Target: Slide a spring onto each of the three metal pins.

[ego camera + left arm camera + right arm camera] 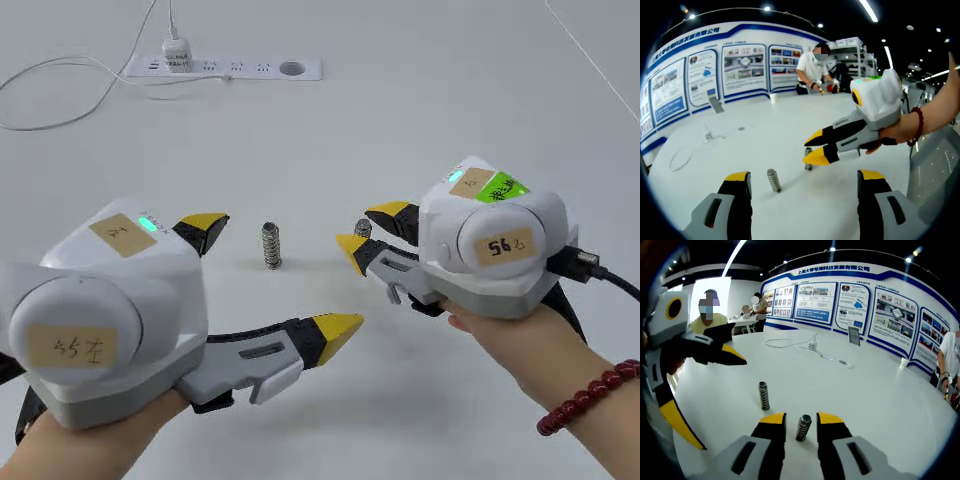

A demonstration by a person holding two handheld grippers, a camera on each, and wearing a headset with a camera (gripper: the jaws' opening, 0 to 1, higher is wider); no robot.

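Two short grey springs, closely wound, stand upright on the white table (420,120), well to the person's side of the power strip (225,68). The first spring (271,245) stands free. The second spring (803,427), about as far from the strip, sits between the yellow-tipped jaws of the right gripper (801,418), which are parted with a gap on either side. The left gripper (270,277), farthest from the strip, is spread wide.

Two springs (271,245) stand on open table (400,120)
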